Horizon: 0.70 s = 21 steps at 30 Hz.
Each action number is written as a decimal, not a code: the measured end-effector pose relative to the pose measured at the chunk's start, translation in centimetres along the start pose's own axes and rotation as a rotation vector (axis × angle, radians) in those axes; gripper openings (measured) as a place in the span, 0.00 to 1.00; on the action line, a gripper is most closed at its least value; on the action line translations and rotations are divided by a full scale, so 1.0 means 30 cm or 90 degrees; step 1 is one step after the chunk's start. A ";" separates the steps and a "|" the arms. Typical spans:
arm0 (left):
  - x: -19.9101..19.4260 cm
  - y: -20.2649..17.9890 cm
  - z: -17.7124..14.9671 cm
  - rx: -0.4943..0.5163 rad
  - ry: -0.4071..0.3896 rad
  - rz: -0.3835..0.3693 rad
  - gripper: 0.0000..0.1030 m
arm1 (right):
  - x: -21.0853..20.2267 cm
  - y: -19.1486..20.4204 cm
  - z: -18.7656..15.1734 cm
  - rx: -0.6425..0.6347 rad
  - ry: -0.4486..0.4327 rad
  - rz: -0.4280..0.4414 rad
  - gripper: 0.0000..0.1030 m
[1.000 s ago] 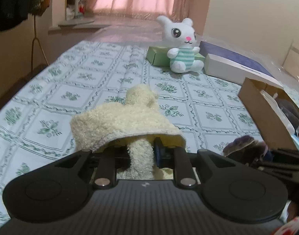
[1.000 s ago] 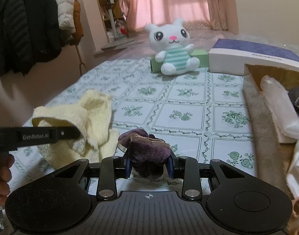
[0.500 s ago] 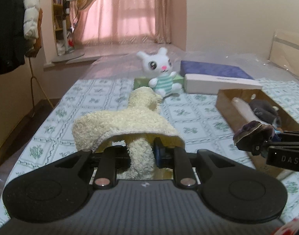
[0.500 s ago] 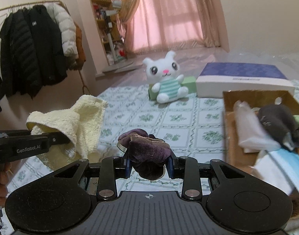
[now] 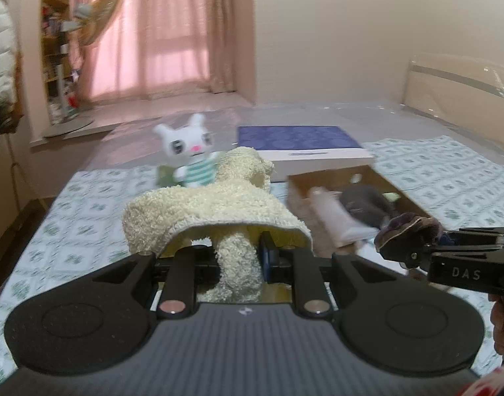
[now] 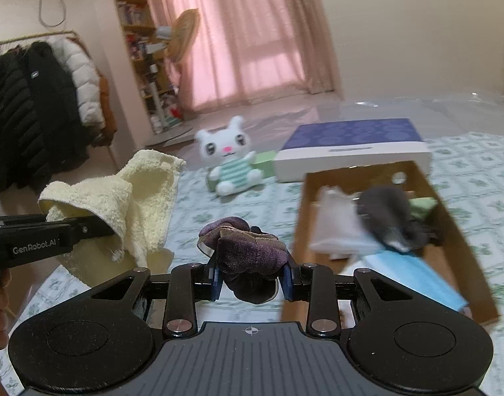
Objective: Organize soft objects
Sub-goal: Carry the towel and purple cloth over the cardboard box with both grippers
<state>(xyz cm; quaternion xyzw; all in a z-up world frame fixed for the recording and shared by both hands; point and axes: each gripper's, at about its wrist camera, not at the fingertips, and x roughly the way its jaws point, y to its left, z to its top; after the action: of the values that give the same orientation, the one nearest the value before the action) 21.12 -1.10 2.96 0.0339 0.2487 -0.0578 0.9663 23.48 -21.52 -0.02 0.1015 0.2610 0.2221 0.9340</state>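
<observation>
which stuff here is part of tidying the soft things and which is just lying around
In the job: cream towel in left gripper; purple cloth in right gripper; cardboard box.

Lying about: bunny plush, blue-topped box, coats, fan.

One cream towel, one purple cloth, one plush bunny, one cardboard box.

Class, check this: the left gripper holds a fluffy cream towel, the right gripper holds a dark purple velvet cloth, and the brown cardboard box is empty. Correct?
Not quite. The brown cardboard box is not empty: the right wrist view shows soft items inside. The left gripper does hold the fluffy cream towel; the right gripper holds the dark purple velvet cloth.
</observation>
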 end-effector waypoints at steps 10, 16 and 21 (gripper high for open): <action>0.137 -0.259 0.101 0.039 -0.005 -0.064 0.18 | -0.092 -0.227 0.055 0.034 -0.029 -0.055 0.33; 0.249 -0.391 0.143 0.055 0.006 -0.087 0.18 | -0.078 -0.348 0.087 0.050 -0.027 -0.079 0.33; 0.345 -0.468 0.129 0.047 0.039 -0.108 0.18 | -0.051 -0.424 0.098 0.056 -0.013 -0.096 0.33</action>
<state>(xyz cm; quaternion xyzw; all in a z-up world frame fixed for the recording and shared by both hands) 30.17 -16.36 0.81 0.0504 0.2778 -0.1476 0.9479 28.46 -33.67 -0.75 0.1246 0.2674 0.1387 0.9454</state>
